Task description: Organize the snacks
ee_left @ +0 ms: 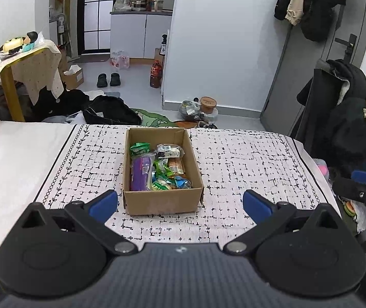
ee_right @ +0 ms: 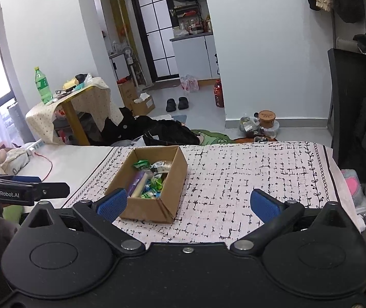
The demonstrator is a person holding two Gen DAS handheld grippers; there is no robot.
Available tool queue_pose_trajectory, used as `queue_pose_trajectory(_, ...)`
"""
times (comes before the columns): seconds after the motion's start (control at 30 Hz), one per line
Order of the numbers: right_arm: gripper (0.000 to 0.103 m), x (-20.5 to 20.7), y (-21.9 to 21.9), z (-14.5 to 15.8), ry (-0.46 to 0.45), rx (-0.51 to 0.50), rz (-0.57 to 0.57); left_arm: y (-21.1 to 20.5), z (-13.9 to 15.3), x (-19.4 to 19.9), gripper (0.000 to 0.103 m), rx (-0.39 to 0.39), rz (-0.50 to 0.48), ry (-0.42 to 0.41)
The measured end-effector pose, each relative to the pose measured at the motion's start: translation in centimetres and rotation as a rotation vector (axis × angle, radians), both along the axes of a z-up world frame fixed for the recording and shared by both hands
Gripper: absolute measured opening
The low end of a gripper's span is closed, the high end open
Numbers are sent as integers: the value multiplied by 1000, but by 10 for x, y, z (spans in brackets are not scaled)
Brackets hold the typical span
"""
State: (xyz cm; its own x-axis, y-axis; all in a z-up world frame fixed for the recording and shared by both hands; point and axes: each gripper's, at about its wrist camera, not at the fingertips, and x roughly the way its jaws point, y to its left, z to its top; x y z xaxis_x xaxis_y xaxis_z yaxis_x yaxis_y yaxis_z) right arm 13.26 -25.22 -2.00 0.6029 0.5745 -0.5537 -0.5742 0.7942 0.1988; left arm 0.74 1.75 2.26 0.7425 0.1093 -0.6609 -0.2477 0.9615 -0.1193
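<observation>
The box [ee_left: 162, 172] is sitting on the patterned cloth [ee_left: 247, 159], and the snacks [ee_left: 158, 166] are all lying inside it, piled close together. No snack is showing on the cloth around the box, so the job is looking nearly done or done. The left gripper [ee_left: 180, 204] is hanging just in front of the box with its fingers wide open and holding nothing. The right gripper [ee_right: 188, 204] is hanging near the box's right side, its fingers also wide open and empty. Maybe only tidying inside the box is left.
</observation>
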Motion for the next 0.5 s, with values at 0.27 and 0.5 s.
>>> queue_pose_trajectory(0.27, 103, -7, -11, -4, 49, 16, -23, -2, -4, -4, 103, -9, -12, 17)
queue_pose_trajectory(0.5, 103, -13, -10, -7, 56, 2, -15, -4, -3, -6, 103, -16, -20, 14)
